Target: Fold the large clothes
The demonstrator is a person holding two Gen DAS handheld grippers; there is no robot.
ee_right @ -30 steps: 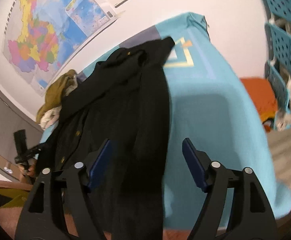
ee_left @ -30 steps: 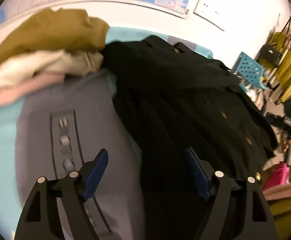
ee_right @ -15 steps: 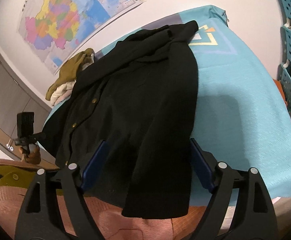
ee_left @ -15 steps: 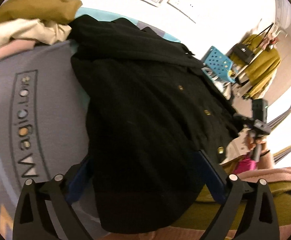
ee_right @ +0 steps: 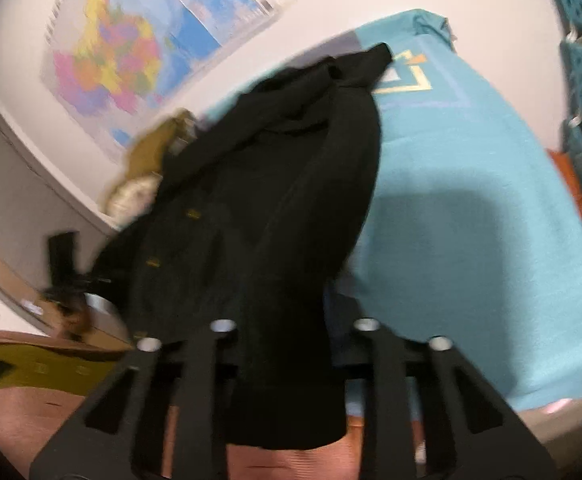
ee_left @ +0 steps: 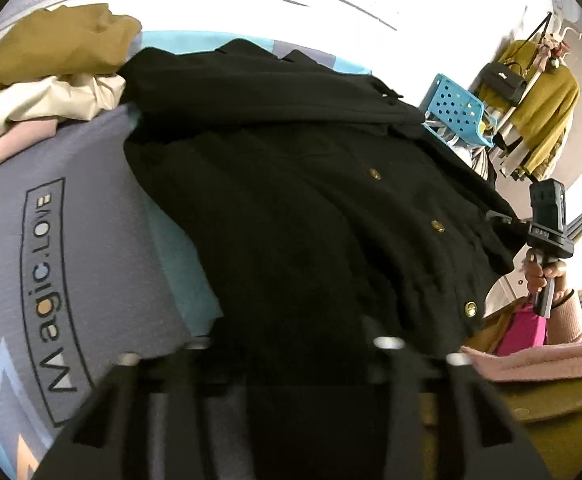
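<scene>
I see the black coat point(ee_left: 299, 208) spread lengthwise across the bed point(ee_right: 471, 208), its collar at the far end near the wall and its hem hanging toward me over the near edge. Brass buttons run down its right side in the left wrist view.

My left gripper point(ee_left: 291, 364) sits low at the near hem, and its jaws are closing with the dark cloth between them; the pads themselves are lost against the black fabric, so I cannot tell whether they already press on it. My right gripper point(ee_right: 291, 344) is at the near end of the coat too, where a sleeve or front panel drops over the bed edge. Its jaws are closing as well, with that hanging strip of cloth between them; the picture is blurred, and I cannot tell if the pinch is made.

The bed wears a teal cover with a grey panel point(ee_left: 75, 240) to the left of the coat, printed with "Magic.LOVE". At the far left lies a pile of other clothes point(ee_left: 47, 80): olive on top, cream and pale pink below, touching the coat's far shoulder. On the far wall hangs a coloured map point(ee_right: 119, 60). To the right stand blue perforated baskets point(ee_left: 457, 108) and a rack with a mustard garment point(ee_left: 547, 100).
</scene>
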